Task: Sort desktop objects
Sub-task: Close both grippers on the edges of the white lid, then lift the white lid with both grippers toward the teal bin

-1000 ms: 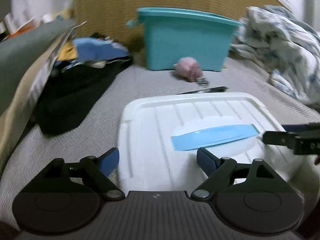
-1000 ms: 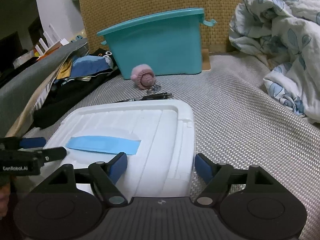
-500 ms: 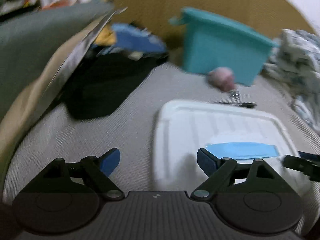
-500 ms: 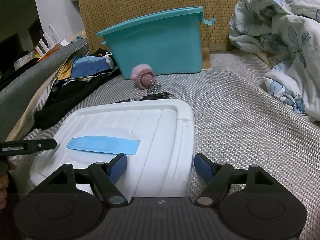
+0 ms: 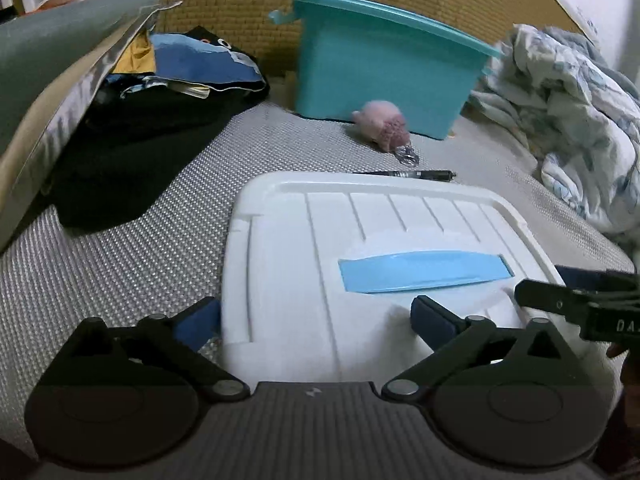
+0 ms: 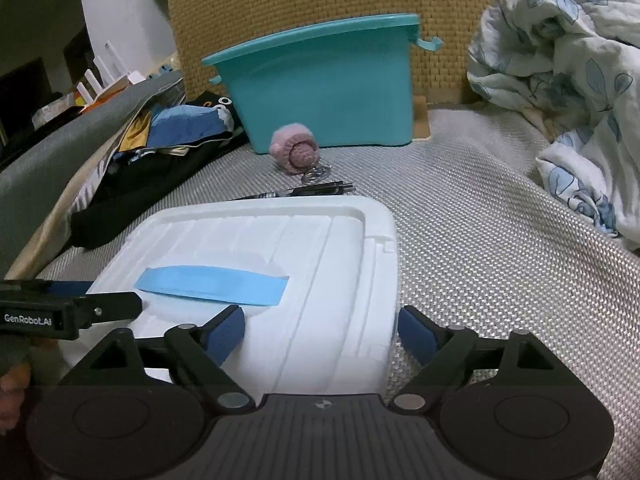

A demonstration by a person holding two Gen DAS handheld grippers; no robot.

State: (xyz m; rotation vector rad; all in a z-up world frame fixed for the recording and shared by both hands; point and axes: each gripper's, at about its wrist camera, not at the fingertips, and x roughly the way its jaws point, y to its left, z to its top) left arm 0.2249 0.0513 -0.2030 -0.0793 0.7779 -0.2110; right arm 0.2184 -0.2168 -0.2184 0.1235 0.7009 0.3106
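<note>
Half a second ago the left wrist view was blurred and swung toward the dark pile; it now sits sharp and squarely behind the white lid [image 5: 360, 248], while the right wrist view has barely shifted.

Some things cannot be made out fully. Whether the white lid sits on a box or lies alone does not show, and its near edge is cut off by both gripper bodies. The black pen [image 5: 408, 174] lies just behind the lid's far edge, its lower side partly hidden by that edge. A person's hand at the lower left of the right wrist view is dark and mostly out of frame.

Left of the lid, a grey cushion [image 5: 48, 64] leans over a heap of black and blue fabric [image 5: 160, 120]. Beyond the lid, past the pen, a pink knitted keychain [image 6: 295, 151] rests on the woven grey surface [image 6: 480, 240] just in front of the teal bin [image 6: 320, 92], which stands against a woven tan panel [image 6: 300, 0]. Right of the lid lies a crumpled floral blanket [image 6: 560, 100]. A light-blue handle [image 6: 212, 285] lies flat in the lid's middle.

The left gripper [image 5: 316, 320] is spread wide, straddling the lid's left near corner, one finger off the side and one above the top, holding nothing. The right gripper [image 6: 320, 330] is likewise spread wide across the lid's right near corner, empty; whether either touches the lid is unclear.
</note>
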